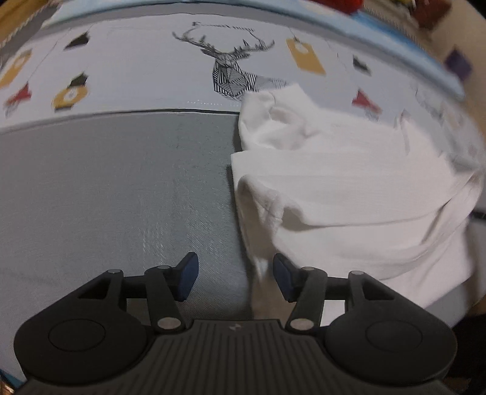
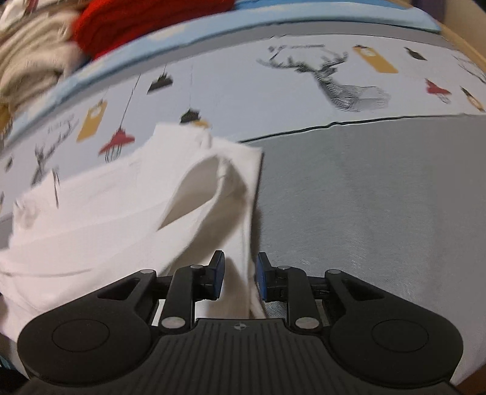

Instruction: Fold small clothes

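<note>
A small white garment (image 1: 349, 182) lies crumpled and partly folded on a grey and printed bedcover (image 1: 121, 188). In the left wrist view it fills the right half, and its left edge hangs down between my jaws. My left gripper (image 1: 235, 278) is open, with the cloth's corner just inside the gap near the right pad. In the right wrist view the garment (image 2: 121, 206) lies to the left. Its right edge runs down between the jaws of my right gripper (image 2: 240, 275), which stands open around the cloth without pinching it.
The cover has a grey panel (image 2: 364, 197) and a pale panel printed with a deer head (image 1: 231, 73) and hanging lamps. A pile of red and beige clothes (image 2: 106, 24) sits at the far left beyond a blue border.
</note>
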Motion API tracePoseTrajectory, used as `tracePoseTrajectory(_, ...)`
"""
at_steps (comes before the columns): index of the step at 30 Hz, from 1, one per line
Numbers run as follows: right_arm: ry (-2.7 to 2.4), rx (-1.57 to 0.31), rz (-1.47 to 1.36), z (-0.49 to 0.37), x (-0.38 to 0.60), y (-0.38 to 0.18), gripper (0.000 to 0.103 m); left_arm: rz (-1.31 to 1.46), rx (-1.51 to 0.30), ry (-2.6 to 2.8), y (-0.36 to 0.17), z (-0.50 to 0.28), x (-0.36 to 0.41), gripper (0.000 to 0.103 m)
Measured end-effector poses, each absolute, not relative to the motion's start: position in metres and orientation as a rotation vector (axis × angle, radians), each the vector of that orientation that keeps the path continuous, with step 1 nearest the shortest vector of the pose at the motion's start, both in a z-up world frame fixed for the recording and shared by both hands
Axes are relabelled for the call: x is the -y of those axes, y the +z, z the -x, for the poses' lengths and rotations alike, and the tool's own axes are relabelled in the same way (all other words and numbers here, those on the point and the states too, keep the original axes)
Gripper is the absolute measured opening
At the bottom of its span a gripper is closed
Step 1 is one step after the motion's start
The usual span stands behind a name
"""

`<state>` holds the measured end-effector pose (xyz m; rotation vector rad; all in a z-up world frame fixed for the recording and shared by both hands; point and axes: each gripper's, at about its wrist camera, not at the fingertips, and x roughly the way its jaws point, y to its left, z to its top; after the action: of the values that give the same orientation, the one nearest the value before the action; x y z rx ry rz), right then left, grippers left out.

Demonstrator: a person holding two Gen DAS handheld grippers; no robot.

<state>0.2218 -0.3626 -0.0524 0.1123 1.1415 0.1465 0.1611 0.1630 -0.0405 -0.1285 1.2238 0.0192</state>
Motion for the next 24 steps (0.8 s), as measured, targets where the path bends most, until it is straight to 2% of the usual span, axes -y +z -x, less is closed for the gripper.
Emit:
tracePoseTrajectory(5, 0.156, -1.113, 0.015, -0.243, 0.341, -0.059, 0.024, 0.171, -1.142, 0.025, -0.033, -0.183, -0.166, 0.06)
tracePoseTrajectory(16, 0.16, -1.071, -0.078, -0.289, 0.348, -0.066, 0.024, 0.164, -1.109, -0.06, -0.04, -0.233, -0.156, 0.059)
tracePoseTrajectory(18, 0.173, -1.064, -0.08, -0.294, 0.348, -0.066, 0.024, 0.148, -1.098, -0.071, -0.04, -0.238, -0.154, 0.048)
tracePoseTrajectory(19, 0.176, -1.061, -0.082, -0.296, 0.347, -0.066, 0.024, 0.143, -1.092, -0.077, -0.04, -0.24, -0.155, 0.03)
tracePoseTrajectory(20, 0.178, -1.059, -0.083, -0.298, 0.347, -0.067, 0.024, 0.149, -1.087, -0.083, -0.039, -0.242, -0.157, 0.02)
tracePoseTrajectory(21, 0.181, -1.058, -0.085, -0.3, 0.348, -0.067, 0.023, 0.161, -1.08, -0.087, -0.037, -0.243, -0.159, 0.017)
tracePoseTrajectory(22, 0.183, -1.052, -0.09, -0.302, 0.348, -0.066, 0.016, 0.178, -1.069, -0.093, -0.035, -0.244, -0.162, 0.01)
tracePoseTrajectory(23, 0.186, -1.045, -0.102, -0.303, 0.349, -0.065, 0.009, 0.2, -1.053, -0.098, -0.031, -0.245, -0.167, 0.008)
tracePoseTrajectory(24, 0.191, -1.037, -0.118, -0.305, 0.351, -0.064, 0.006, 0.219, -1.032, -0.088, -0.027, -0.246, -0.172, 0.006)
